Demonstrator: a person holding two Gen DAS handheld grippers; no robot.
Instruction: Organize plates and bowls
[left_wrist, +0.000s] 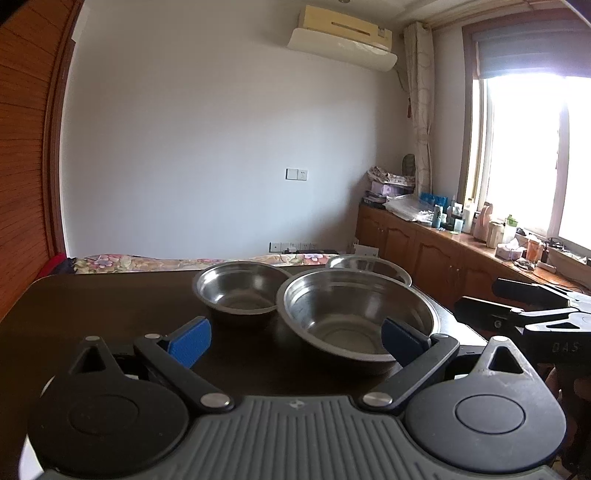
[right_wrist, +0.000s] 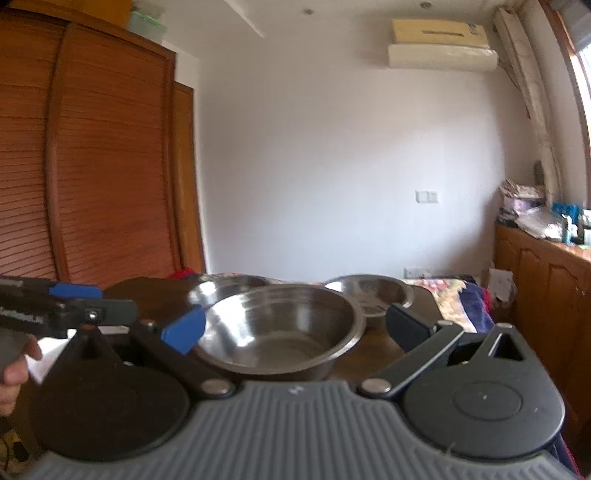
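So far nothing stacked: three steel bowls side by side on dark table (left_wrist: 110, 302) — large bowl (left_wrist: 356, 314) nearest, medium bowl (left_wrist: 240, 288) beside it, small bowl (left_wrist: 369, 267) behind. No plates seen. Left gripper (left_wrist: 295, 339) and right gripper (right_wrist: 295, 328) spread wide, empty. Nesting likely all left.

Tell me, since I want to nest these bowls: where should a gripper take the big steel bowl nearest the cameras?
Probably by the flared rim of the big steel bowl, at its near edge, one finger inside and one outside. The bowl sits upright, too wide to span, and the rim juts out. The open right gripper already faces that near edge.
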